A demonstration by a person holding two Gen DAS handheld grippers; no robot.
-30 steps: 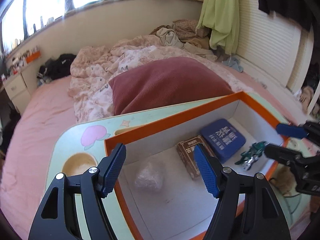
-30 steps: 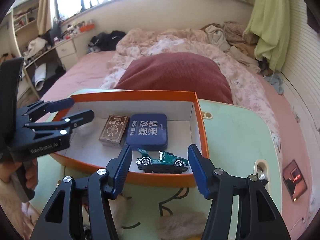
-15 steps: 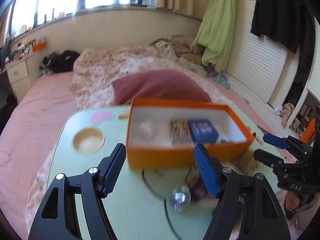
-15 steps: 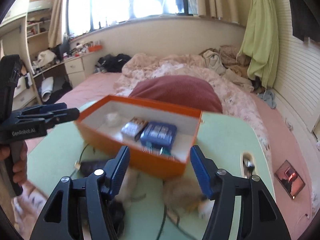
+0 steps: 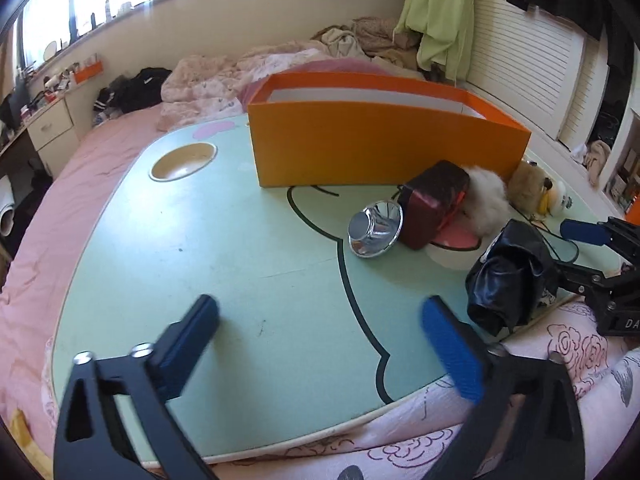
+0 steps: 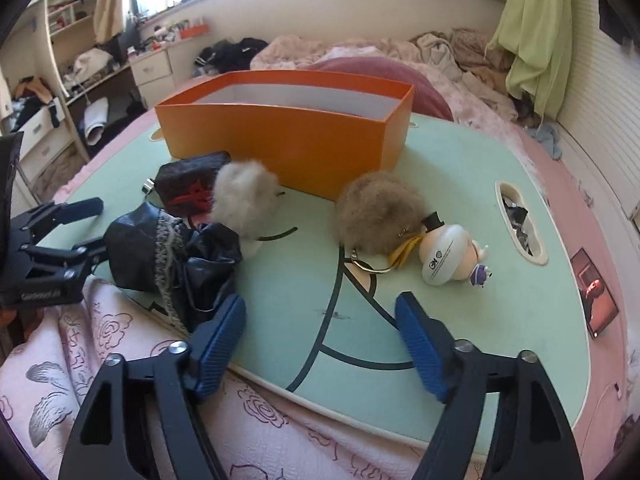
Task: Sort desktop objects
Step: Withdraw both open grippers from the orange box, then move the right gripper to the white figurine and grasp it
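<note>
Orange box (image 6: 288,140), contents hidden.

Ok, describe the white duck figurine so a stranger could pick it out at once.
Start at the orange box on the green table. In front of its right corner lies a brown fur pompom; the white duck figurine lies right beside it. It is the only smooth, glossy white item, with a tiny black top hat.
</note>
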